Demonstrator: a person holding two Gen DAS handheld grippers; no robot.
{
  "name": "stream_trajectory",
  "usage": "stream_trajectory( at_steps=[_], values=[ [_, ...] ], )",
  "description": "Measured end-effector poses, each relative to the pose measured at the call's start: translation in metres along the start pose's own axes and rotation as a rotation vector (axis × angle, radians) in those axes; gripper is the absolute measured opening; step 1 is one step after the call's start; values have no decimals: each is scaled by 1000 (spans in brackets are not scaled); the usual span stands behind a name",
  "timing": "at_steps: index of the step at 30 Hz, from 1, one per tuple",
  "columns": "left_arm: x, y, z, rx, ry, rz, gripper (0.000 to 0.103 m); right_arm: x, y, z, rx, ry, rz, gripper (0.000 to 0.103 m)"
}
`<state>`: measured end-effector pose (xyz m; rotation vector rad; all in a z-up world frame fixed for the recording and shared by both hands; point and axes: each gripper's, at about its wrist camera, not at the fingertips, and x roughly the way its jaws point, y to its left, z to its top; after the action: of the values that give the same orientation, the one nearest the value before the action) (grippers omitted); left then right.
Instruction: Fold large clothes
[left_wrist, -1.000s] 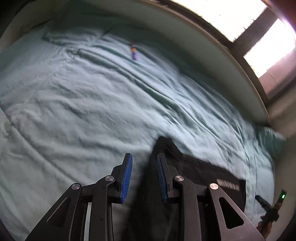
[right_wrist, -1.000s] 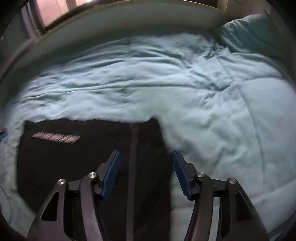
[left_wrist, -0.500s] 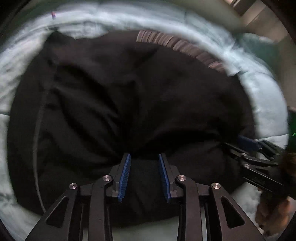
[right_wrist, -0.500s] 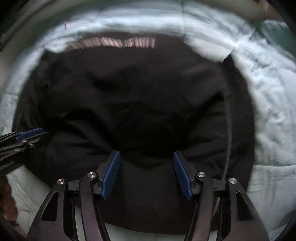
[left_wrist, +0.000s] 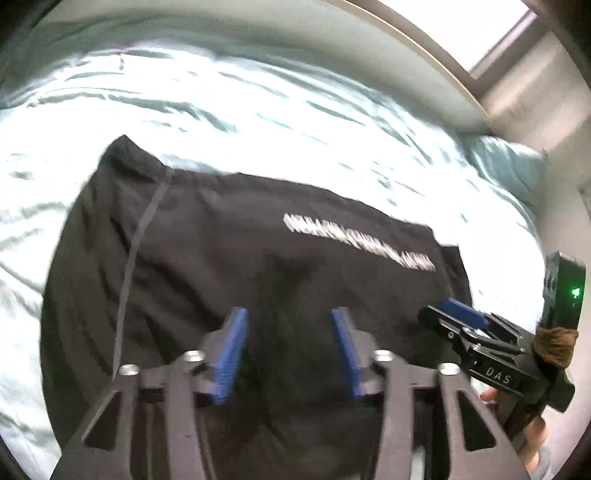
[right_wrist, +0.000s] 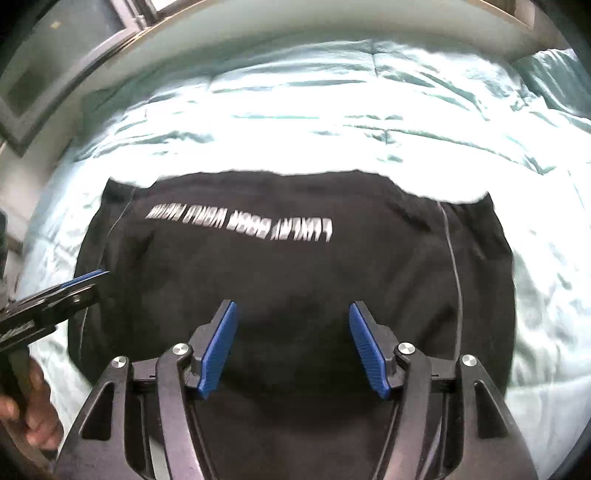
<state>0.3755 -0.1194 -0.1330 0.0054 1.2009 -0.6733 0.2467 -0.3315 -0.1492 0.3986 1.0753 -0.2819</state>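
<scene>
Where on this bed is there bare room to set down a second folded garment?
Bare duvet runs between the black garment and the far bed edge, and on to the pillow. More lies bare left of the garment in the left wrist view. The near side is crowded: both open grippers, left and right, hang over the garment.

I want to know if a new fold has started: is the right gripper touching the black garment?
Cannot tell. In the right wrist view the right gripper stands open over the black garment, nothing between its pads, but neither view shows contact or a gap.
</scene>
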Motion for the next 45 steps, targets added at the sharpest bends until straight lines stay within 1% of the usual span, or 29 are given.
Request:
stream_trajectory(
  at_steps=[1,2,3,4,5,7,10,14,16,17,18,21,22,23,25,26,27,29,32,34,36,38,40,43,45],
  values=[
    [13,8,7,-20,18,48,55,15,-2,7,3,23,-31,66],
    [24,17,10,-36,42,81,55,34,-5,13,13,67,-54,67],
    [45,31,13,-70,88,84,56,51,-8,15,31,109,-45,71],
    [57,40,13,-95,108,65,56,64,-12,17,44,132,-33,71],
    [63,44,14,-102,112,59,56,74,-16,19,52,144,-23,72],
    [70,44,17,-60,113,78,57,83,-20,19,58,151,-14,74],
    [66,36,14,-20,106,102,57,79,-22,17,52,148,-13,74],
    [35,39,4,-6,78,49,57,54,-36,11,87,110,43,74],
    [8,46,-6,3,44,49,57,27,-47,3,123,69,88,74],
    [-8,52,-11,3,24,65,57,18,-50,-1,133,55,93,74],
    [-14,46,-12,-3,7,73,57,8,-57,-6,145,42,88,74],
    [-51,69,-24,-41,-38,62,57,-22,-84,-25,189,10,67,74],
    [-60,79,-27,-52,-41,69,57,-32,-95,-34,208,2,53,75],
    [-65,86,-29,-60,-40,81,57,-37,-101,-39,215,2,41,75],
    [-75,100,-35,-68,-42,111,57,-44,-119,-50,235,32,20,76],
    [-80,110,-39,-83,-42,126,57,-40,-120,-52,252,44,24,76],
    [-84,122,-43,-112,-37,130,57,-42,-129,-59,283,51,36,76],
    [-84,141,-47,-172,-18,113,57,-41,-137,-67,310,57,23,76],
    [-81,166,-53,-276,-11,55,57,-40,-145,-78,316,69,-25,76],
    [-74,174,-55,-315,6,30,57,-38,-149,-83,334,81,-4,76],
    [-64,183,-53,-353,35,-33,57,-39,-152,-86,342,80,11,76],
    [-55,184,-48,-362,51,-69,57,-37,-152,-85,331,75,-4,76],
    [-42,183,-42,-342,75,-92,57,-33,-153,-81,322,74,-5,76],
    [-20,179,-35,-303,114,-76,57,-23,-155,-76,305,80,-1,76],
    [-5,177,-33,-296,143,-93,57,-13,-158,-72,297,89,3,76]
  ],
)
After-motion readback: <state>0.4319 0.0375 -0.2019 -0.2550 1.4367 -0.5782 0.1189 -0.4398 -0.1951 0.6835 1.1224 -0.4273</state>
